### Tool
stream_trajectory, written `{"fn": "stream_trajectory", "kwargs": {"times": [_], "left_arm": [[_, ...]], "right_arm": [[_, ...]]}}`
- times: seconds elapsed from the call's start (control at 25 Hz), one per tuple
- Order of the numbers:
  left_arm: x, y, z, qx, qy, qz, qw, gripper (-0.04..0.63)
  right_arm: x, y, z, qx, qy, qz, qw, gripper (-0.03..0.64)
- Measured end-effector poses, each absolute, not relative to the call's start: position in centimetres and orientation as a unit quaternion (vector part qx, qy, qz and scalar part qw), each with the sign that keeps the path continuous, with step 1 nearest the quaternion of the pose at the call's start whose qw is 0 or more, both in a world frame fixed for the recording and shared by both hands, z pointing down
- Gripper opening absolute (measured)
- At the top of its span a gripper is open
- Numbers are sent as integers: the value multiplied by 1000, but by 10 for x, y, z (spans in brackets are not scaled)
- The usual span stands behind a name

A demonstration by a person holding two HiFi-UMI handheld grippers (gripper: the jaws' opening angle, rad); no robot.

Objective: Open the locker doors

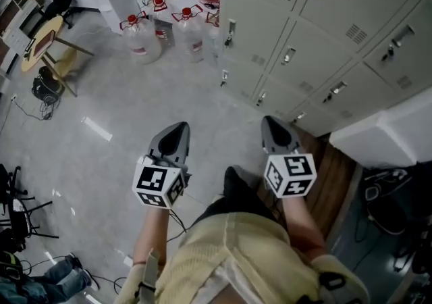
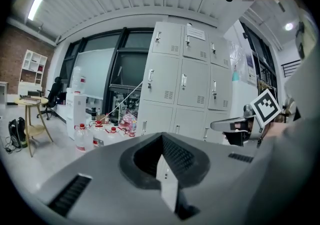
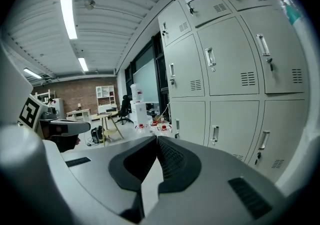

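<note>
Both tongs are closed together and carry nothing: the left tongs point(image 2: 161, 138) show their ribbed inner faces meeting at the tip in the left gripper view, and the right tongs point(image 3: 156, 140) look the same in the right gripper view. From the head view the two are held out side by side in front of the person, above the bare grey floor point(image 1: 121, 113), pointing away from the body. The lockers point(image 1: 324, 32) stand as a pale grey bank filling the upper right of that view; the right tongs are the nearer of the two to the bottom row, yet clearly apart from it, and the left tongs are further off, with open floor ahead of them and a cluster of red-capped water bottles point(image 1: 142, 39) beyond. Every one of the doors point(image 3: 227, 59) that the three views show sits flush in its frame, and none of the handles point(image 3: 210, 57) has anything on it. By that evidence, the task has not begun in any visible way: no door is ajar and no contact has been made. What remains is, in my judgement, all of it: bringing one pair of tongs up to a handle, parting them to take hold or hooking behind the recessed pull, drawing the door outward on its hinge, and repeating this along the bank. Whether the locks beneath the handles are turned free cannot be made out at this size.
</note>
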State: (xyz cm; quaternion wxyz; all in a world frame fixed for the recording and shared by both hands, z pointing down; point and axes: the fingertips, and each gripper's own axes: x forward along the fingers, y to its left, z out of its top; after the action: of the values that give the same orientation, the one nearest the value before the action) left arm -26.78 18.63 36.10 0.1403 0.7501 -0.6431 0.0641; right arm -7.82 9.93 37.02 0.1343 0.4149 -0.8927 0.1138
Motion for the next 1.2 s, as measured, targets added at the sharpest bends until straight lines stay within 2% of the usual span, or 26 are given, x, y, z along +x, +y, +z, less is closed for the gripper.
{"fn": "stream_trajectory", "kwargs": {"times": [0.6, 0.92, 1.04, 1.2], "left_arm": [[-259, -2, 405, 762, -618, 108, 159, 3], [-259, -57, 427, 761, -615, 137, 156, 5], [-266, -79, 438, 760, -611, 144, 168, 78], [-263, -121, 448, 774, -587, 139, 191, 89]], "right_arm": [[-75, -39, 389, 420, -889, 137, 124, 5], [-69, -77, 403, 434, -880, 152, 120, 5], [-73, -89, 411, 442, -873, 166, 124, 5], [-80, -114, 419, 455, -864, 172, 133, 5]]}}
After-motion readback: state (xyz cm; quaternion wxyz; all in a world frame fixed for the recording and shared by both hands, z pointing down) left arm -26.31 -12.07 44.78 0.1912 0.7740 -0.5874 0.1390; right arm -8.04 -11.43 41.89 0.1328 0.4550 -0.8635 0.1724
